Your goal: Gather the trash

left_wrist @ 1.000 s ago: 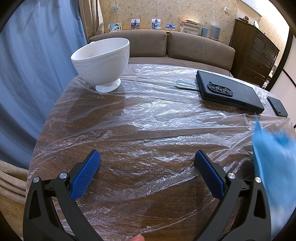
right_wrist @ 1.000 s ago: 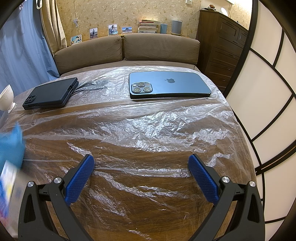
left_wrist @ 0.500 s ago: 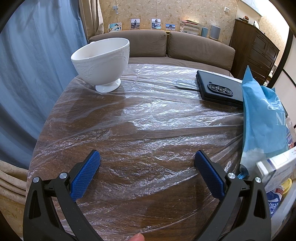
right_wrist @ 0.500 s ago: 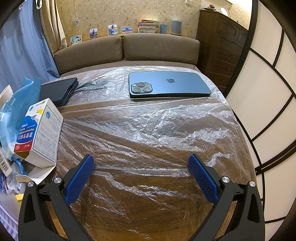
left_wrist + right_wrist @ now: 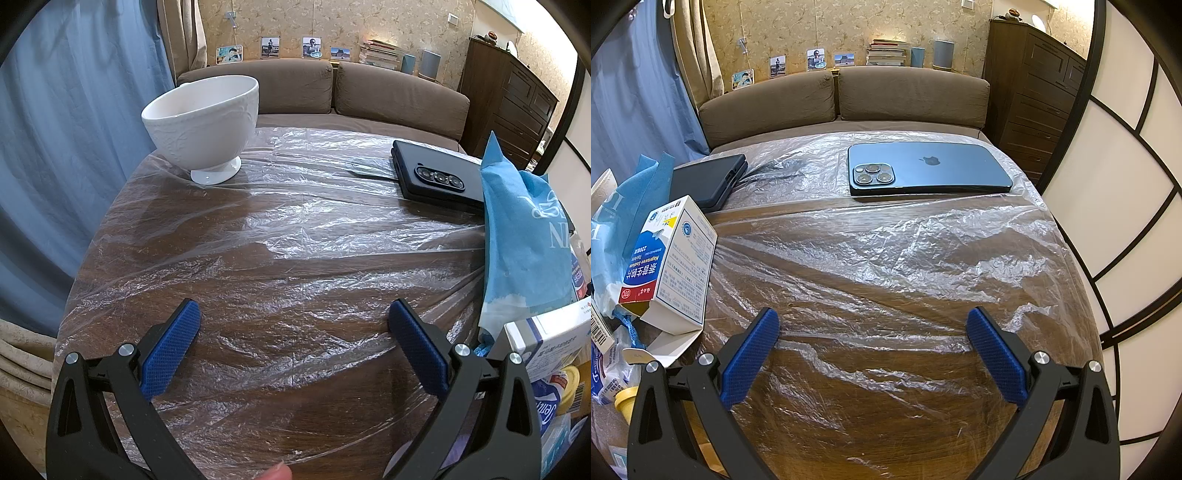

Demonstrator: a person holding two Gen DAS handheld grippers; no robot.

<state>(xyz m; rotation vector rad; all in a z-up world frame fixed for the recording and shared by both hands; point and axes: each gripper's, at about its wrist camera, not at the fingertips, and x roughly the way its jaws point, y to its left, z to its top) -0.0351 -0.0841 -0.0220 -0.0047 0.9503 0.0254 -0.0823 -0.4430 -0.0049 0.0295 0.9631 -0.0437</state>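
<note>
Both grippers hung low over the near edge of the round wooden table (image 5: 229, 236), which was wrapped in crinkled clear plastic film (image 5: 886, 258). The left gripper (image 5: 293, 317) had its black arms spread and its knurled blue pads (image 5: 168, 350) wide apart, holding nothing; the right gripper (image 5: 871, 325) stood the same way, fingers parted and empty over the bare film.

Between the two, at the table's near side, sat the heap of trash: a white and blue cardboard medicine box (image 5: 670, 266) lying tilted with its end flap open, a soft blue plastic bag (image 5: 524, 236) standing up behind it, and crumpled wrappers and a yellow cap (image 5: 624, 400) below, half hidden.

Further back lay a matte black phone (image 5: 436, 177) and, to the right, a glossy blue phone (image 5: 927, 168), both flat, camera side up. At the far left stood a white footed ceramic bowl (image 5: 203, 122), embossed on its wall. Beyond the table ran a brown fabric sofa (image 5: 908, 96)
</note>
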